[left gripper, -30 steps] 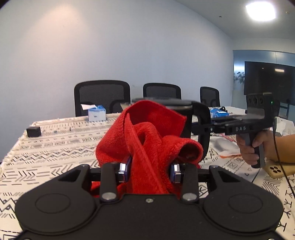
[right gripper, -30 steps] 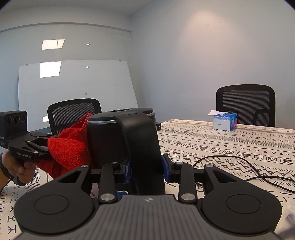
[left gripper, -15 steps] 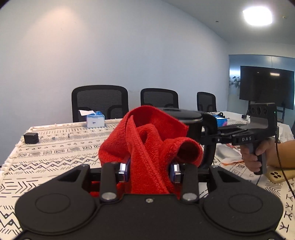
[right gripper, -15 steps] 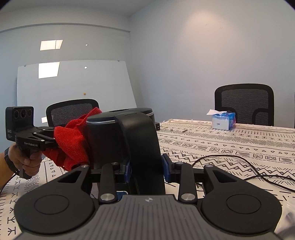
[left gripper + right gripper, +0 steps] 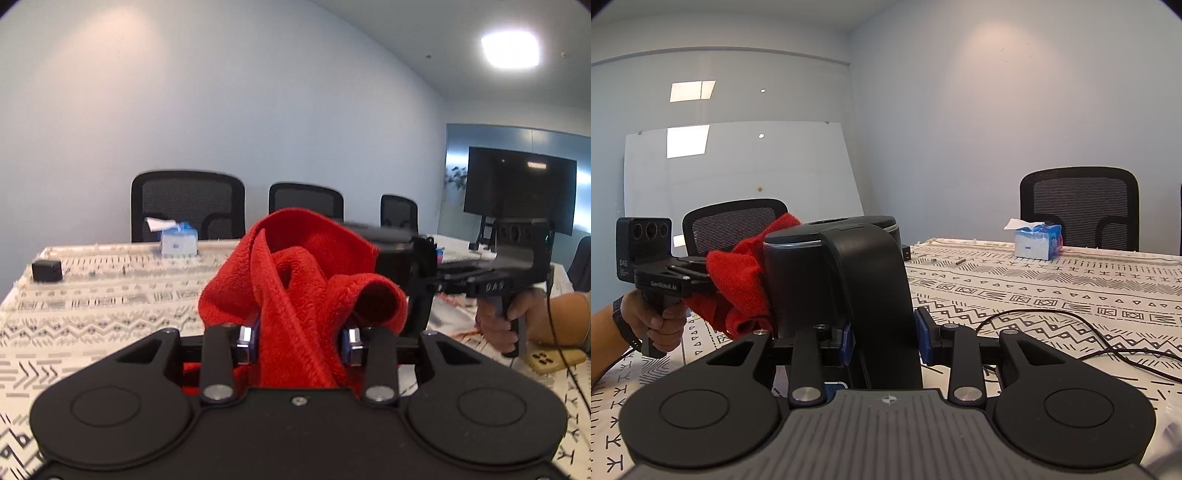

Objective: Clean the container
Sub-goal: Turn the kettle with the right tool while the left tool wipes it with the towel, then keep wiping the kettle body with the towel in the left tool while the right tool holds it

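A black container (image 5: 801,280) with a lid and a broad black handle (image 5: 879,295) is held above the patterned table. My right gripper (image 5: 884,341) is shut on that handle, blue pads against both sides. My left gripper (image 5: 300,341) is shut on a bunched red cloth (image 5: 306,273). The cloth (image 5: 738,280) presses against the container's left side in the right wrist view. In the left wrist view the container (image 5: 395,254) shows only partly behind the cloth, with the other gripper and a hand at far right.
A blue tissue box (image 5: 1036,242) stands at the table's far edge, also the tissue box (image 5: 177,242) in the left view. A small black box (image 5: 46,270), a black cable (image 5: 1071,332) and a yellow phone (image 5: 554,360) lie on the tablecloth. Office chairs (image 5: 186,205) line the far side.
The left gripper with the red cloth has slid sideways along the container's side, so the container shows further right behind the cloth. The right gripper and container stayed put.
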